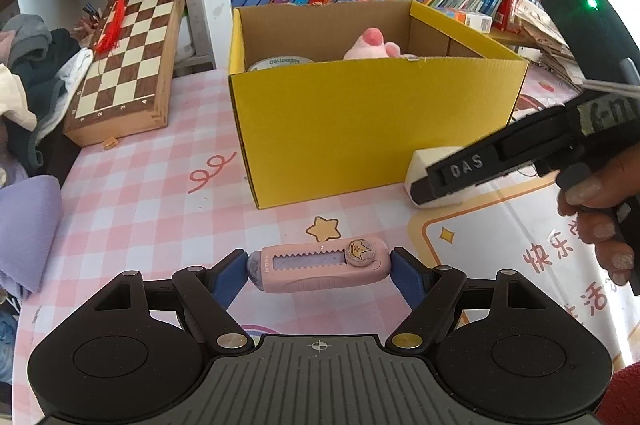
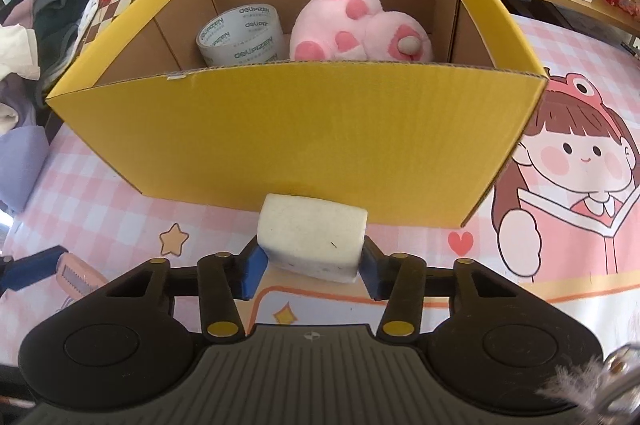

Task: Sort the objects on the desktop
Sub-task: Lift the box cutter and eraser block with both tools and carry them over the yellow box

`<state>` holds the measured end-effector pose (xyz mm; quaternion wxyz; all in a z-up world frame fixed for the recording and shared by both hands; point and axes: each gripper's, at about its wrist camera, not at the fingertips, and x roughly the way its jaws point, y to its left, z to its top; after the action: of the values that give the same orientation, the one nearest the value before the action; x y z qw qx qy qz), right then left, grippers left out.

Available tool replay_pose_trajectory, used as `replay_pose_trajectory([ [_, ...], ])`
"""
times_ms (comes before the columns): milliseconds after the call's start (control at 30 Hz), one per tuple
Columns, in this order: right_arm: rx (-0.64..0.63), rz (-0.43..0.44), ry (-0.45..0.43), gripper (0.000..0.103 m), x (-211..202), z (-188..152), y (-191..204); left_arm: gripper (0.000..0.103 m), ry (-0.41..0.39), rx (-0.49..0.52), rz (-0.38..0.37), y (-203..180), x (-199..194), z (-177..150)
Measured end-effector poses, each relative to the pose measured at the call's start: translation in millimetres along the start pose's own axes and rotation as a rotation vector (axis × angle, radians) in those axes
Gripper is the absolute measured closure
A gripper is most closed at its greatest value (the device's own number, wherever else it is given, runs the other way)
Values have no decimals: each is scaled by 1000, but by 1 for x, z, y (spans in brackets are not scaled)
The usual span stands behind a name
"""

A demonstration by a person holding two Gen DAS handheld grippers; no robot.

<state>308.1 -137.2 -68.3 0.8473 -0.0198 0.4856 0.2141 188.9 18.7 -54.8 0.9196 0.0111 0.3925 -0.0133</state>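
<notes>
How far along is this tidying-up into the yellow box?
Done: a tape roll and pink plush toy lie in the yellow box. In hand: the left tool grips a pink eraser case; the right tool has a white block between its pads. Both remain outside.

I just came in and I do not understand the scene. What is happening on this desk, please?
A person is tidying desk things into a yellow box, with tongs in each hand. The left tongs hold a pink eraser case by its two ends, in front of the box. The right tongs have their blue pads against both sides of a white block, close to the box's front wall. A tape roll and a pink plush toy already lie inside the box.
</notes>
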Motion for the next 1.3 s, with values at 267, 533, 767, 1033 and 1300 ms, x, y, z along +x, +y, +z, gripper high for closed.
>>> replay_pose_trajectory([
  [267,-17,4,5,59,-26,-17,-2,25,-23,-6,-27,3,-8,0],
  [533,-26,-13,-24,59,-48,-33,-2,25,-55,19,-65,-3,-19,1],
  [767,-35,-24,-44,59,-66,-46,-1,25,-92,52,-85,-10,-34,2],
  [1033,-36,-33,-49,59,-84,-61,1,25,-123,89,-96,-17,-50,-1],
  [1300,-45,-24,-71,59,-101,-69,9,25,-150,101,-112,-19,-64,-1],
])
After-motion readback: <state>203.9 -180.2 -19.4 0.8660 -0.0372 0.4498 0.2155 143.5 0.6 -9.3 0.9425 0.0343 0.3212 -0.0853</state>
